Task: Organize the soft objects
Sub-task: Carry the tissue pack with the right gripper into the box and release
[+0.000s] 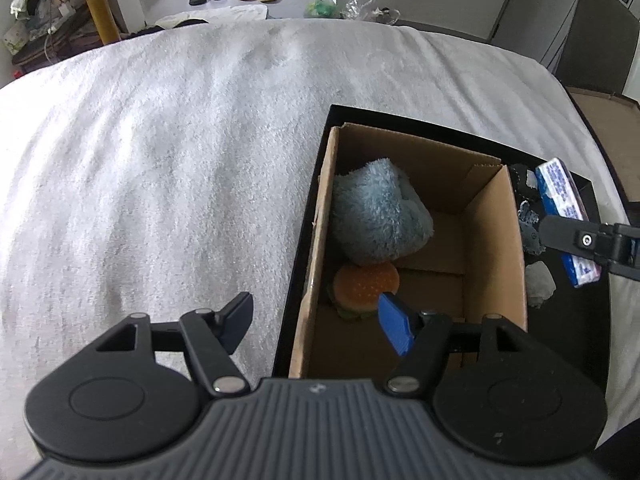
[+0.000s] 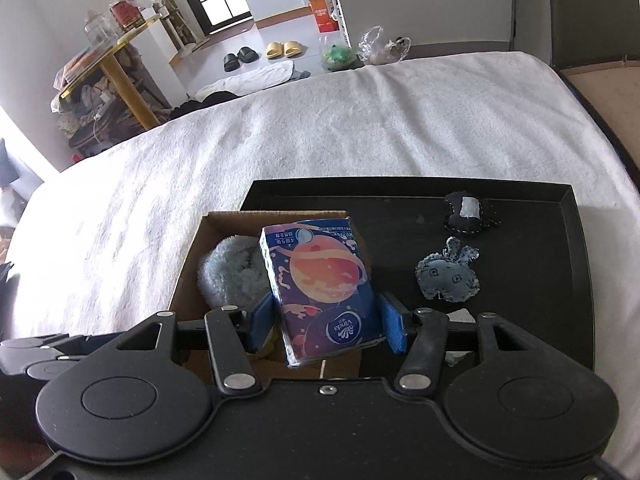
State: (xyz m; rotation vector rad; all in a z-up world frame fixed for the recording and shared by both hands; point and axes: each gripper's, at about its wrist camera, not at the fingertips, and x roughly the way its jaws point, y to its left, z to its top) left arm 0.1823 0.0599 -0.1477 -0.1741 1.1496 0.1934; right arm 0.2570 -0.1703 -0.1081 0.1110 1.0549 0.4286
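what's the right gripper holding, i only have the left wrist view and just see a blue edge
Observer: the right gripper is shut on a blue tissue pack with an orange planet printed on it.
Operator: is it over the box yet
Observer: its front hangs over the cardboard box, above the blue plush.
Operator: what's left on the tray
Observer: a denim bunny patch and a small black stitched piece lie on the black tray.

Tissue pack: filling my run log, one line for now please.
right gripper shut on tissue pack | above cardboard box | left gripper open
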